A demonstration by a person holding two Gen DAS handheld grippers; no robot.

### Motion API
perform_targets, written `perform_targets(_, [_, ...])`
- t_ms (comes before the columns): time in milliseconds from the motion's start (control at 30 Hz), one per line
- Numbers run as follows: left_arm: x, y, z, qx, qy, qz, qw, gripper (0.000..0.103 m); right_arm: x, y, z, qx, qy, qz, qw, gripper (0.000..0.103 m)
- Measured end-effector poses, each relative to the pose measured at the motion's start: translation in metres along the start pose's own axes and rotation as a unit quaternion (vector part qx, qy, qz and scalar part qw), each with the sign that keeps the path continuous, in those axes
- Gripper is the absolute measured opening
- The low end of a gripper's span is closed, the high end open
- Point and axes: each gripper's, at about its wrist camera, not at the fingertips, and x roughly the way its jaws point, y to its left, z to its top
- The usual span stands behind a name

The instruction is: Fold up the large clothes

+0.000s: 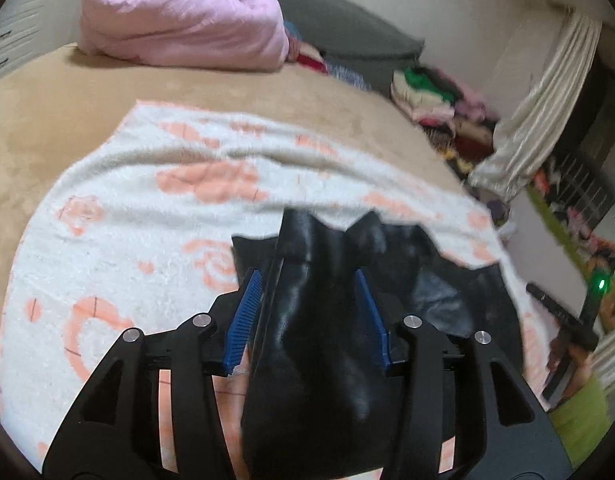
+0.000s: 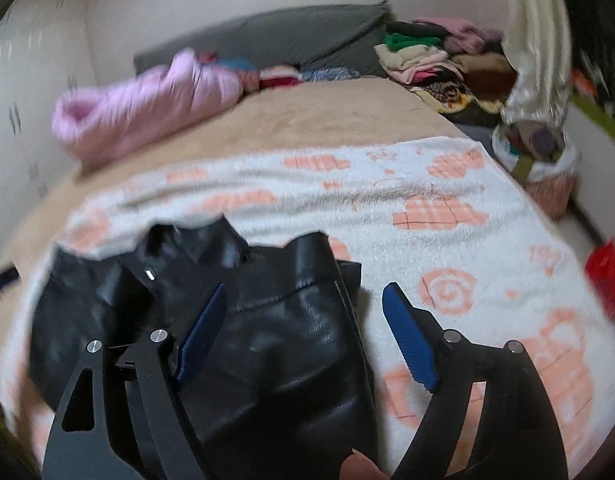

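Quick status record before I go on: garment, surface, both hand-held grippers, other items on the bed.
garment: black leather garment, bunched on blanket
surface: white blanket with peach shapes over tan bed cover
left hand-held gripper: open, garment fold between the pads
right hand-held gripper: wide open, garment below, right pad clear of it
other: pink quilt; clothes pile

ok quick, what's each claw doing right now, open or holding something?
Left claw: open, black leather garment lying between its pads, not clamped.
Right claw: open wide, over the same garment's edge, gripping nothing.
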Motion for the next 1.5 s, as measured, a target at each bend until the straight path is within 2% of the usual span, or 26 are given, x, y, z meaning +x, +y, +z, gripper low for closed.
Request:
perform_targets(67, [0.025, -0.005, -0.004, 0.028, 0.026, 0.025, 0.9990, 0.042, 0.014, 0.007, -0.002, -0.027, 0.016, -0.011, 0.999, 0.077])
perform_targets(167, [0.051, -0.009, -0.009, 0.052, 0.042, 0.039, 0.9970, 0.042, 0.040, 0.014, -0.005, -0.051, 0.045, -0.027, 0.997, 0.063])
perform_targets(233, [0.059, -0.012, -0.011, 0.067, 0.042, 0.044, 0.9959, 0.043, 0.050, 0.015, -0.006, -0.057, 0.051, -0.032, 0.997, 0.042])
perform_targets(267, [0.060, -0.014, -0.012, 0.078, 0.039, 0.053, 0.9948, 0.034, 0.054, 0.015, -0.007, -0.064, 0.049, -0.049, 0.996, 0.014])
perform_targets(300, [0.060, -0.016, -0.012, 0.089, 0.033, 0.065, 0.9933, 0.025, 0.055, 0.015, -0.007, -0.064, 0.045, -0.049, 0.996, 0.000])
perform_targets(333, [0.058, -0.018, -0.011, 0.094, 0.028, 0.066, 0.9930, 0.013, 0.054, 0.013, -0.007, -0.057, 0.039, -0.043, 0.997, 0.000])
perform_targets(367, [0.054, -0.018, -0.010, 0.092, 0.022, 0.060, 0.9937, 0.008, 0.049, 0.011, -0.005, -0.047, 0.026, -0.040, 0.998, 0.000])
perform_targets(500, [0.023, -0.022, 0.007, 0.086, -0.035, 0.037, 0.9950, 0.006, 0.024, 0.001, 0.012, -0.001, -0.017, -0.017, 1.000, 0.000])
perform_targets(600, [0.013, -0.022, 0.018, 0.073, -0.049, 0.009, 0.9960, 0.005, 0.015, -0.014, 0.032, 0.022, -0.048, -0.031, 0.998, 0.000])
perform_targets(667, [0.019, -0.023, 0.020, 0.075, -0.043, 0.014, 0.9962, 0.004, 0.018, -0.028, 0.043, 0.057, -0.042, -0.005, 0.997, 0.000])
perform_targets(700, [0.024, -0.021, 0.019, 0.072, -0.036, 0.021, 0.9966, 0.004, 0.027, -0.033, 0.047, 0.064, -0.014, 0.026, 0.998, 0.003])
perform_targets(733, [0.031, -0.017, 0.017, 0.062, -0.026, 0.023, 0.9975, 0.004, 0.039, -0.035, 0.048, 0.059, 0.021, 0.040, 0.997, 0.012])
perform_targets(767, [0.035, -0.014, 0.016, 0.056, -0.019, 0.024, 0.9979, 0.004, 0.047, -0.034, 0.046, 0.051, 0.039, 0.020, 0.998, 0.050])
perform_targets(800, [0.037, -0.012, 0.015, 0.054, -0.016, 0.024, 0.9981, 0.004, 0.056, -0.030, 0.042, 0.032, 0.051, -0.007, 0.998, 0.074])
perform_targets(833, [0.039, -0.009, 0.015, 0.050, -0.016, 0.019, 0.9985, 0.004, 0.064, -0.025, 0.036, 0.010, 0.065, -0.016, 0.998, 0.072])
perform_targets(867, [0.039, -0.009, 0.014, 0.047, -0.017, 0.017, 0.9986, 0.004, 0.071, -0.021, 0.030, -0.004, 0.074, -0.027, 0.997, 0.062])
perform_targets(900, [0.039, -0.009, 0.015, 0.047, -0.018, 0.016, 0.9986, 0.004, 0.075, -0.018, 0.026, -0.010, 0.075, -0.026, 0.997, 0.028])
perform_targets(933, [0.037, -0.009, 0.014, 0.048, -0.020, 0.016, 0.9985, 0.004, 0.076, -0.017, 0.024, -0.009, 0.074, -0.023, 0.997, 0.014])
perform_targets(1100, [0.024, -0.013, 0.021, 0.060, -0.053, 0.022, 0.9966, 0.004, 0.049, -0.026, 0.044, 0.047, -0.007, 0.014, 0.999, 0.010])
perform_targets(1167, [0.029, -0.006, 0.025, 0.044, -0.052, 0.025, 0.9974, 0.004, 0.052, -0.027, 0.058, 0.062, -0.018, 0.027, 0.998, 0.010])
perform_targets(1267, [0.045, -0.001, 0.030, 0.040, -0.038, 0.035, 0.9979, 0.004, 0.068, -0.024, 0.063, 0.054, 0.001, 0.012, 0.998, 0.010])
perform_targets(1367, [0.061, 0.002, 0.028, 0.041, -0.020, 0.046, 0.9979, 0.004, 0.095, -0.024, 0.053, 0.055, 0.031, -0.007, 0.998, 0.010])
perform_targets(1500, [0.082, 0.014, 0.021, 0.028, 0.009, 0.055, 0.9980, 0.006, 0.113, -0.026, 0.037, 0.057, 0.045, -0.018, 0.997, 0.012])
